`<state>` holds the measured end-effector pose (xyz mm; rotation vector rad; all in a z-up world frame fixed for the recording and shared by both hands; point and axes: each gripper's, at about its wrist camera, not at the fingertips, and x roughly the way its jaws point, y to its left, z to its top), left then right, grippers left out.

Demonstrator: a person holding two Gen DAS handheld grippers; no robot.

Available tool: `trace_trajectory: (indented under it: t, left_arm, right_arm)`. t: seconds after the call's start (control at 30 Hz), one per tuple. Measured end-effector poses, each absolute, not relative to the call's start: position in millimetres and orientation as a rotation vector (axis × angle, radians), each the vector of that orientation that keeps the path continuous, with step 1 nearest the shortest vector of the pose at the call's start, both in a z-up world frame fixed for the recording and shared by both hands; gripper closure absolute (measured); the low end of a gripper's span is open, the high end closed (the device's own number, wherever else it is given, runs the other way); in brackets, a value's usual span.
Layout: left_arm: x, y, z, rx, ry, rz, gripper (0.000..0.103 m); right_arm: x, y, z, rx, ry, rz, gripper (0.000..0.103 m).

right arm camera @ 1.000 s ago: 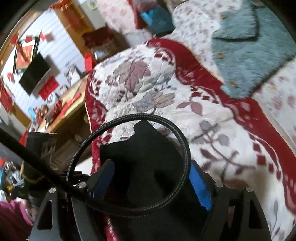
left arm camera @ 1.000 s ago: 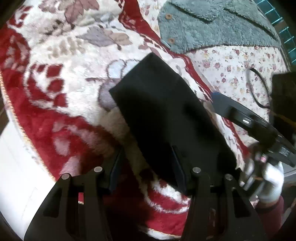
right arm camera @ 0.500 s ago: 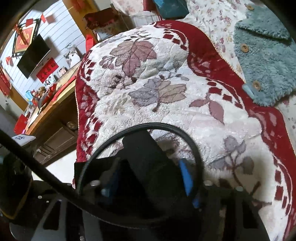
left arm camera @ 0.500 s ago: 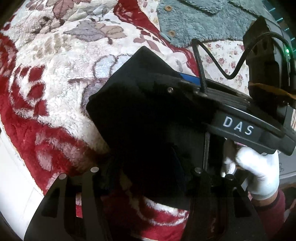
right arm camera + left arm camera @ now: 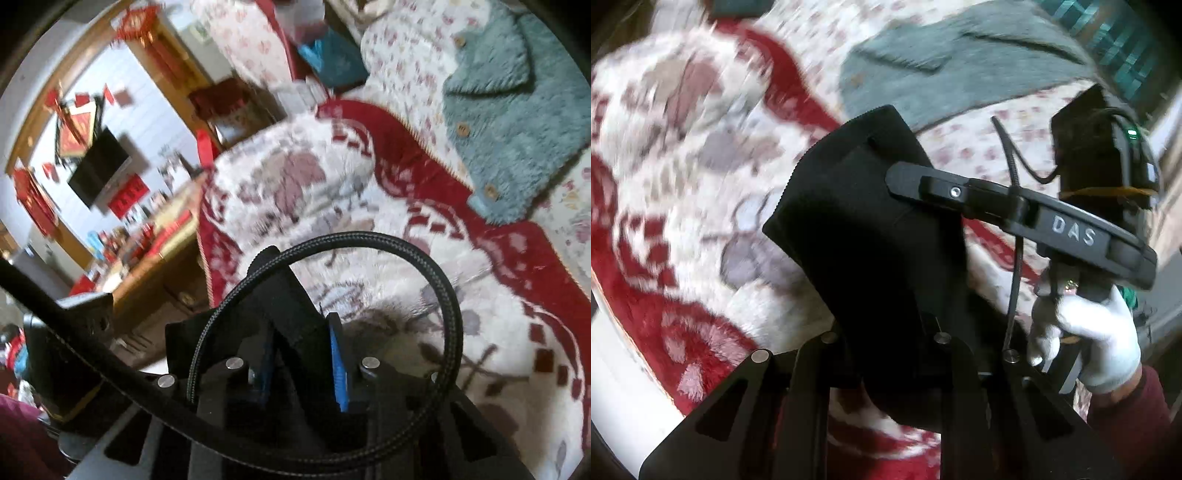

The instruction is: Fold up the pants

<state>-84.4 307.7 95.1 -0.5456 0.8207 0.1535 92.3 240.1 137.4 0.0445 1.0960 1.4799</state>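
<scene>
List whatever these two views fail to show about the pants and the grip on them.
- Left wrist view: left gripper fingertips hidden by the black pants; blanket motion-blurred.
- Right wrist view: cable and right gripper cover the pants; their full shape is cut off.

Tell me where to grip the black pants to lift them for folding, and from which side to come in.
Grip the black pants at the near edge, one gripper per corner, coming from the near side: that edge hangs free above the blanket. The left gripper and right gripper are closing there.
</scene>
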Motion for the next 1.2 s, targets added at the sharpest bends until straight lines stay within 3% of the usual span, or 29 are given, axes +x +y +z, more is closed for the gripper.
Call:
trace_trajectory:
  t: [0.43, 0.63, 0.8, 1.0, 1.07, 1.17, 1.2]
  left_arm:
    - [-97, 174, 162, -0.254, 0.718, -0.073, 0.087]
    - [-95, 93, 144, -0.166, 0.782, -0.192, 0.088]
    - [-81, 39, 98, -0.131, 0.876, -0.181, 0.087]
    - [-78, 3, 74, -0.049, 0.947, -0.141, 0.077]
    - [-84, 0, 83, -0.07, 0.957, -0.169, 0.064]
    - [-95, -5, 91, -0.094, 0.967, -0.251, 0.058]
    - [-99, -5, 97, -0.087, 0.953, -0.263, 0.058]
  right_arm:
    - [92, 51, 200, 0.346, 0.948, 1.368, 0.078]
    - [71, -50, 178, 0.418, 0.967, 1.214, 0.078]
    - [58, -112, 132, 0.44, 1.052, 1.032, 0.078]
    - [51, -161, 82, 0.445, 1.161, 0.818, 0.078]
    - [50, -176, 79, 0.445, 1.159, 0.758, 0.073]
    - [50, -195, 81, 0.499, 1.146, 0.723, 0.064]
    - [49, -198, 83, 0.5, 1.148, 0.711, 0.057]
